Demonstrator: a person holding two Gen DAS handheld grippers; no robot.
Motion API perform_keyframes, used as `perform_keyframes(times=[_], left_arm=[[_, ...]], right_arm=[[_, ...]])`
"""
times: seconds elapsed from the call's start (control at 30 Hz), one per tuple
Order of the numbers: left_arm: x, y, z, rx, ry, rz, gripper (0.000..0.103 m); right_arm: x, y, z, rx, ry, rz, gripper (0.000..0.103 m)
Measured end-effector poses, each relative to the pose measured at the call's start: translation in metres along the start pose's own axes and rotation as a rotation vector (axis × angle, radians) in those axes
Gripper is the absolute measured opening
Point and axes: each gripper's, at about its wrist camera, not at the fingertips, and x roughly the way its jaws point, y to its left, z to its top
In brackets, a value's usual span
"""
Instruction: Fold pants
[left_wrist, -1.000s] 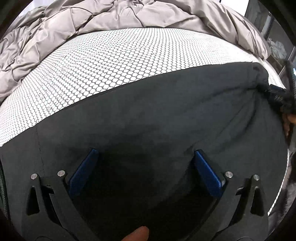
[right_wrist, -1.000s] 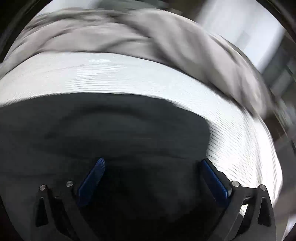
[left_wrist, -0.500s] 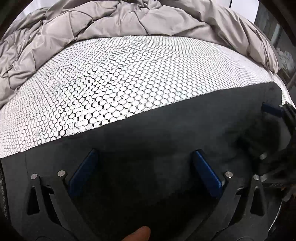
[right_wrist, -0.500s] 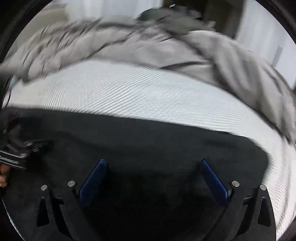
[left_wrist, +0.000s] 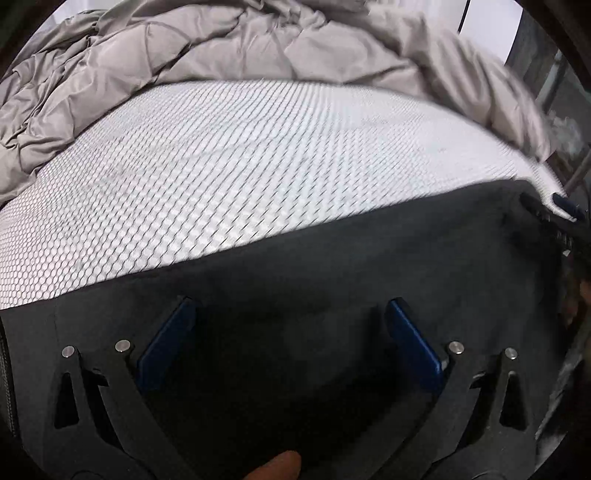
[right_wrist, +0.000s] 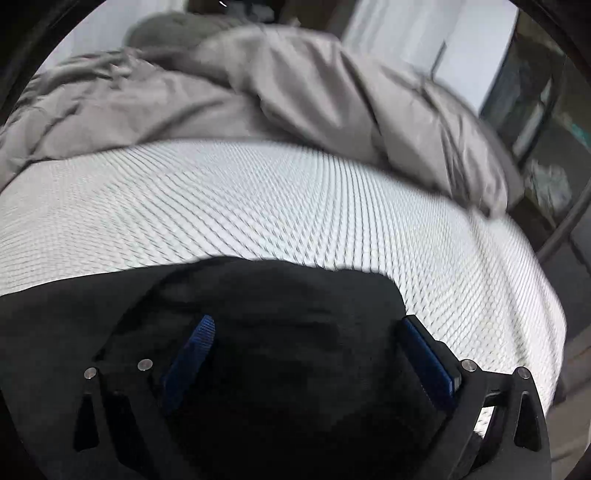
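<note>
Dark grey pants (left_wrist: 351, 258) lie flat on a bed sheet with a white honeycomb pattern (left_wrist: 240, 155). My left gripper (left_wrist: 290, 314) is open just above the pants, its blue pads wide apart, nothing between them. My right gripper (right_wrist: 306, 328) is open over the pants' right end (right_wrist: 277, 288), where the cloth's edge curves against the sheet (right_wrist: 258, 206). In the left wrist view the right gripper (left_wrist: 565, 214) shows at the pants' far right corner. Both views are motion-blurred.
A rumpled grey duvet (left_wrist: 221, 48) is heaped along the far side of the bed, also in the right wrist view (right_wrist: 295, 96). The bed's right edge (right_wrist: 546, 295) drops off toward dark furniture and a window.
The right gripper swung toward the right end of the pants. The pants look flatter than a second ago. The left gripper stayed over the cloth, shifting slightly.
</note>
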Motion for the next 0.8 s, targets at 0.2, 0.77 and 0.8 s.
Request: perform_keyframes(times=[0.2,0.77,0.8], left_arm=[[0.029,-0.003,0.007,-0.018,0.033,0.072,0.103],[-0.027,0.169,-0.012,-0.339,-0.003,0.344,0.102],[-0.033,0.162,-0.012,-0.331,-0.005,0.317,0.102]], right_arm=[[-0.023,0.058,0.011,-0.100,-0.041,0.277,0.101],[0.020,0.090,-0.010,-0.190,0.078,0.260,0.102],[0.015,0.091,-0.009,-0.199,0.064,0.249,0.102]])
